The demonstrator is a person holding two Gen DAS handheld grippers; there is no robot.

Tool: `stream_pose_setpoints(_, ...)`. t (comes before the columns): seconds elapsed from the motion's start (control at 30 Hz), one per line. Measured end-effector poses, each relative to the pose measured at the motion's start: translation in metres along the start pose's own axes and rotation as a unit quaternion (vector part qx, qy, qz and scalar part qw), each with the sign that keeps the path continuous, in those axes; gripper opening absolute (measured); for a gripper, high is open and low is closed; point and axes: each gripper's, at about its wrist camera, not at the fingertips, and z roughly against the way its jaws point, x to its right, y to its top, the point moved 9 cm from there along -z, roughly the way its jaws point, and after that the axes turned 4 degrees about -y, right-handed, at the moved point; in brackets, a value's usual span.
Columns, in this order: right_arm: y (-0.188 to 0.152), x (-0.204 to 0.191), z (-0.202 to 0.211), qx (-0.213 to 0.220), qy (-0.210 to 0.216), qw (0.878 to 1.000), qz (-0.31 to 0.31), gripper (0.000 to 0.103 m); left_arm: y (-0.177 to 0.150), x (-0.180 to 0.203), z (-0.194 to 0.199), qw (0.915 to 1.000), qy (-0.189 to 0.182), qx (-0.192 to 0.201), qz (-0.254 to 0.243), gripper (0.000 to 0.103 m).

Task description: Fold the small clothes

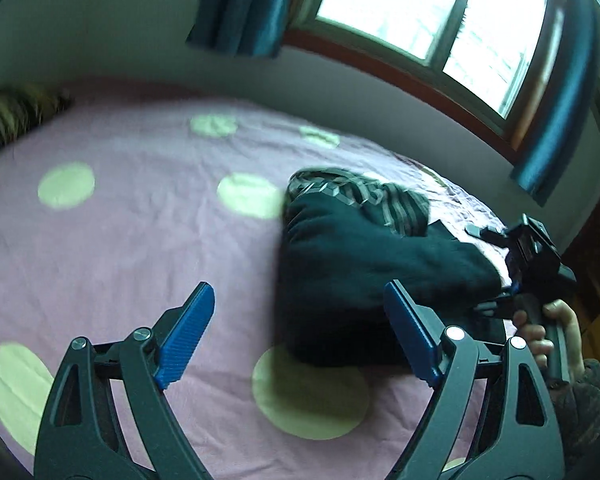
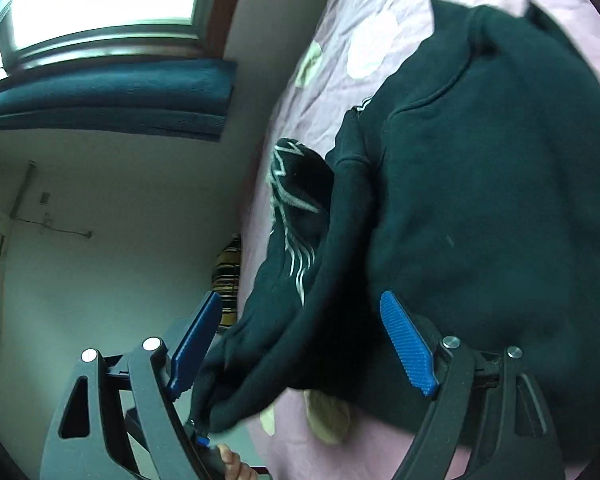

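Two grippers, both with jaws spread wide, nothing pinched between the blue pads.

Left gripper (image 1: 298, 334): hovers over the pink bedsheet (image 1: 120, 240), which has pale green dots, about seven visible in the left wrist view. One dark sweatshirt (image 1: 360, 280) lies on the sheet ahead and to the right of the left gripper; its near edge passes behind the right pad (image 1: 410, 330), contact unclear, blurred. The left pad (image 1: 186, 338) is over bare sheet. A grey striped print shows on the far part of the garment (image 1: 364, 196); cannot tell whether it is the same garment or a second one.

Right gripper (image 2: 304, 344): the same dark sweatshirt (image 2: 480, 200) fills the space ahead and to its right. A loose fold, likely a sleeve or the hood (image 2: 300, 320), hangs between the two pads and drops toward the left finger base; the pads are apart from it, not closed on it. White zigzag print (image 2: 292, 200) ahead of the gap, slightly left.

One hand (image 1: 548, 332) seen far right in the left wrist view, holding the other gripper's handle. One window (image 1: 420, 12), teal curtains (image 1: 236, 4) beyond the bed. One striped pillow (image 1: 16, 112) far left. Motion blur in both views.
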Motion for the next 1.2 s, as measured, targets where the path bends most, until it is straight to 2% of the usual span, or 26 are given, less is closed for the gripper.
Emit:
stream_pose_setpoints(0.1, 0.019, -0.004, -0.014, 0.008, -0.031, 0.999, 0.012, 0.082, -0.01, -0.021, -0.013, 0.9993, -0.011, -0.02, 0.028, 0.086)
stream_pose_setpoints(0.23, 0.03, -0.005, -0.042, -0.013, -0.077, 0.996, 0.045, 0.08, -0.013, -0.03, -0.026, 0.9995, 0.0, -0.028, 0.017, 0.086)
stream_pose_setpoints(0.27, 0.03, -0.005, -0.048, -0.019, -0.095, 0.993, 0.06, 0.073, -0.013, -0.031, -0.028, 0.9995, 0.0, -0.029, 0.015, 0.086)
stream_pose_setpoints(0.3, 0.029, -0.003, -0.052, -0.023, -0.124, 0.989, 0.079, 0.038, -0.013, -0.03, -0.032, 0.9994, -0.001, -0.03, 0.016, 0.086)
stream_pose_setpoints(0.33, 0.028, -0.005, -0.055, -0.03, -0.125, 0.988, 0.088, 0.025, -0.014, -0.03, -0.034, 0.9994, -0.003, -0.031, 0.018, 0.086)
stream_pose_setpoints(0.4, 0.029, -0.018, -0.049, -0.018, -0.122, 0.986, 0.11, 0.019, -0.014, -0.032, -0.035, 0.9992, -0.006, -0.032, 0.024, 0.086)
stream_pose_setpoints(0.53, 0.034, -0.055, -0.009, 0.02, -0.065, 0.987, 0.143, 0.017, -0.008, -0.031, -0.034, 0.9988, -0.021, -0.029, 0.033, 0.086)
stream_pose_setpoints(0.67, 0.044, -0.061, 0.033, 0.042, -0.052, 0.985, 0.162, 0.017, -0.007, -0.007, -0.03, 0.998, -0.056, -0.028, 0.0, 0.086)
stream_pose_setpoints(0.73, 0.054, -0.047, 0.051, 0.055, -0.057, 0.985, 0.153, 0.017, -0.013, 0.015, -0.029, 0.9956, -0.079, -0.032, -0.038, 0.086)
stream_pose_setpoints(0.8, 0.061, -0.028, 0.068, 0.066, -0.061, 0.987, 0.137, 0.017, -0.021, 0.034, -0.032, 0.9927, -0.086, -0.034, -0.077, 0.086)
stream_pose_setpoints(0.9, 0.068, 0.009, 0.085, 0.075, -0.066, 0.989, 0.106, 0.017, -0.034, 0.061, -0.046, 0.9866, -0.071, -0.037, -0.143, 0.088)
stream_pose_setpoints(1.03, 0.07, 0.071, 0.09, 0.071, -0.083, 0.992, 0.055, 0.017, -0.043, 0.081, -0.078, 0.9805, -0.057, -0.058, -0.179, 0.094)
stream_pose_setpoints(1.1, 0.067, 0.098, 0.089, 0.063, -0.062, 0.996, 0.019, 0.017, -0.047, 0.084, -0.089, 0.9789, -0.051, -0.067, -0.187, 0.095)
stream_pose_setpoints(1.2, 0.06, 0.107, 0.089, 0.055, -0.019, 0.998, -0.002, 0.02, -0.059, 0.084, -0.097, 0.9761, -0.054, -0.088, -0.192, 0.095)
